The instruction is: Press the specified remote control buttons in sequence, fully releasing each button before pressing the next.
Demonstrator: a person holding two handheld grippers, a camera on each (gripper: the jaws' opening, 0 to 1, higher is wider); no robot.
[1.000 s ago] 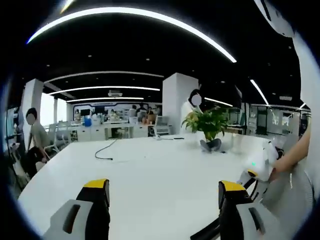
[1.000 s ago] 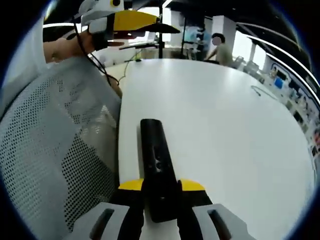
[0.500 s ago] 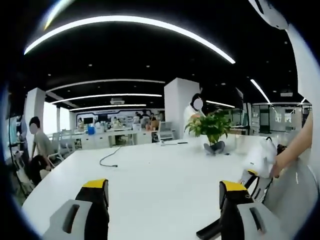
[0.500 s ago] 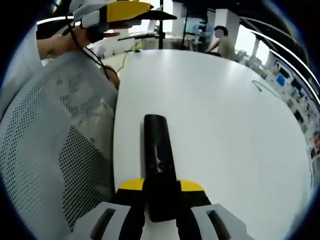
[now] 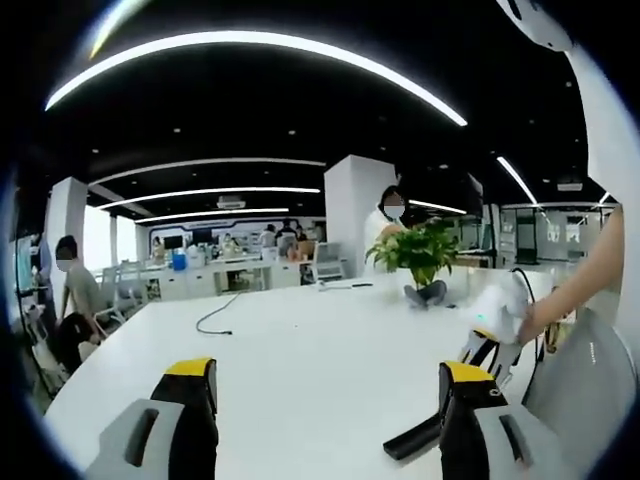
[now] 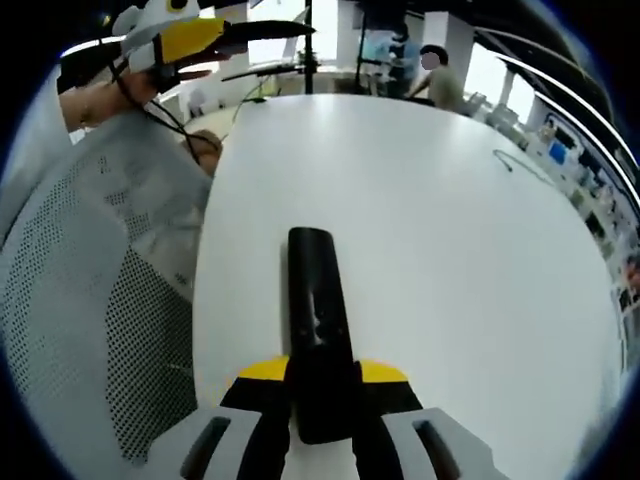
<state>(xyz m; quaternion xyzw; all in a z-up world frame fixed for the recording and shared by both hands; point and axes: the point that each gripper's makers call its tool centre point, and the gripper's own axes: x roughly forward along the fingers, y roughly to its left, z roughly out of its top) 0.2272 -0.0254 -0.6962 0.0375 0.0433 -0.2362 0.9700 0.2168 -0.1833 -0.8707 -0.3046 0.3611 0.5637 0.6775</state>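
Left gripper view first: my left gripper (image 5: 325, 420) has its yellow-tipped jaws spread wide with nothing between them, held above the white bench (image 5: 300, 350). A thin dark cable (image 5: 213, 310) lies on the bench further off on the left side, and a potted plant (image 5: 418, 258) stands near the far edge toward the right. Low on the right, one end of the black remote (image 5: 412, 438) pokes into sight beside my right-hand jaw. Just past it is my right gripper (image 5: 490, 335), white with a yellow-and-black tip, gripped by a hand (image 5: 535, 318). Beyond the bench lies an open office with desks and several people.

Right gripper view: on the left is a grey mesh chair back (image 6: 90, 300), and up in the top left corner my left gripper (image 6: 185, 38) shows its yellow tip. My right gripper (image 6: 318, 385) has its jaws closed against the sides of the remote (image 6: 313, 320), clamping its near end. The remote runs straight away from me, its far end out over the bench (image 6: 450, 260) near the bench's left edge; whether it touches the surface I cannot tell. The cable (image 6: 520, 165) lies far off to the right.
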